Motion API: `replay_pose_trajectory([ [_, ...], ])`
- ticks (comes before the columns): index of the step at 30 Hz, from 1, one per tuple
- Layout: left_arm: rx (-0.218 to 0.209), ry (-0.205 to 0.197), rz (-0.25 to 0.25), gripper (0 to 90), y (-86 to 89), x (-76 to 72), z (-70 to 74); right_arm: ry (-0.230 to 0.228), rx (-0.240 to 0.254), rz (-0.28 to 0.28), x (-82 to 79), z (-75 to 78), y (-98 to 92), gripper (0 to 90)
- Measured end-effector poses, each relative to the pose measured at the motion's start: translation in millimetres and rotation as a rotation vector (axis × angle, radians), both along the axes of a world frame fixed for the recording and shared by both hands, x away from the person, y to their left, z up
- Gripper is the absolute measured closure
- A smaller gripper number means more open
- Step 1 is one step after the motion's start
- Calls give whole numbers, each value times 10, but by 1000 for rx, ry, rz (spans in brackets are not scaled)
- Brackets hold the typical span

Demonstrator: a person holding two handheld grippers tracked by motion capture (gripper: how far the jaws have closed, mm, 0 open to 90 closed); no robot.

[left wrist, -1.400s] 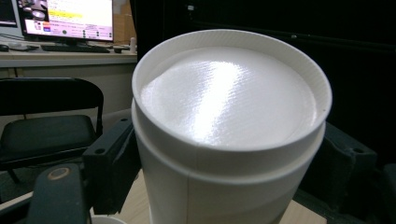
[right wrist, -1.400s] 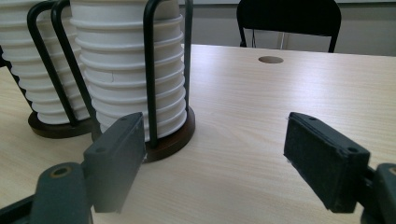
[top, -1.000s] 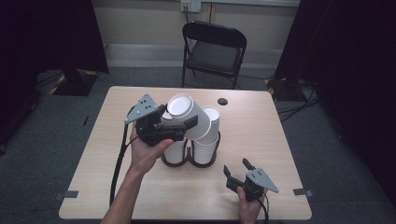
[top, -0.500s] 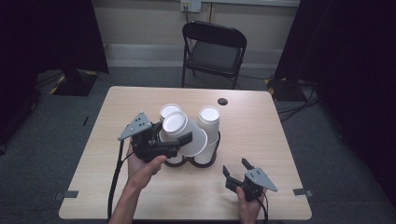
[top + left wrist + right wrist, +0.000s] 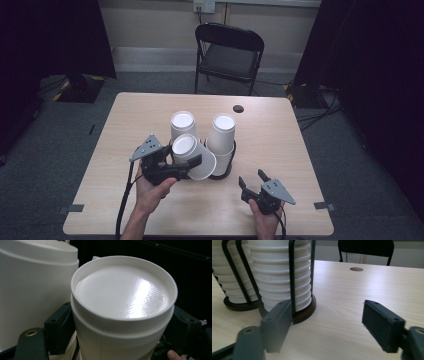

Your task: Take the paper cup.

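Since the earlier frame, the left gripper (image 5: 192, 164) came lower, toward the lower left of the stacks (image 5: 222, 145), grasping one cup (image 5: 192, 156) tilted at frame centre. The right gripper (image 5: 254, 181) rested at lower right; its jaws, with nothing between them, had just been closing slightly. The cup probably needed straightening before going onto a stack.

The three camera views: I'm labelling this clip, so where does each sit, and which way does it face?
High view: above the person's side, looking forward and down at the table; shows forearms, left claw, right claw.
Left gripper view: rides the left claw, facing the held cup; a fingertip shows.
Right gripper view: rides the right claw, facing the cup rack.
Shared: cup stacks.
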State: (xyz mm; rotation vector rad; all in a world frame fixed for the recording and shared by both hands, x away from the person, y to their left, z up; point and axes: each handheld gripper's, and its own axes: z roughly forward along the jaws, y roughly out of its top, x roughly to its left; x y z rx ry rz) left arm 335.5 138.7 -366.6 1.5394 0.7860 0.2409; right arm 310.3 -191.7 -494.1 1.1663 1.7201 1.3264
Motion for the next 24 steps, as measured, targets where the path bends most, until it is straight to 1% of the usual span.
replay_pose_trajectory([
  [2,5,16,-3,194,5,-2,-57,9,-7,7,6,2,9,245],
  [3,6,24,-4,194,5,-4,-80,21,-6,18,7,3,18,245],
  [6,6,48,-5,194,0,6,-169,47,15,43,-6,4,47,229],
  [7,15,57,-7,194,-5,5,-191,44,8,53,-26,4,76,226],
  [9,20,66,2,194,-16,-10,-221,29,1,68,-61,4,126,232],
  [11,19,70,0,194,-29,-29,-245,14,5,101,-100,4,188,254],
  [12,21,75,0,194,-38,-40,-262,10,6,122,-118,7,221,268],
  [14,22,85,-4,194,-44,-61,-291,-4,18,189,-154,21,298,315],
  [16,-1,100,-12,194,-48,-73,-331,-24,17,233,-188,41,373,328],
  [19,-12,122,-20,194,-51,-82,-393,-50,17,293,-223,67,466,354],
  [20,-23,137,-31,194,-49,-82,-421,-59,23,315,-228,74,493,365],
  [22,-52,151,-54,194,-40,-73,-465,-80,43,359,-233,76,538,421],
  [23,-69,163,-66,194,-33,-66,-491,-86,53,387,-235,75,562,435],
  [24,-76,179,-74,194,-27,-57,-514,-93,59,404,-237,74,585,435],
])
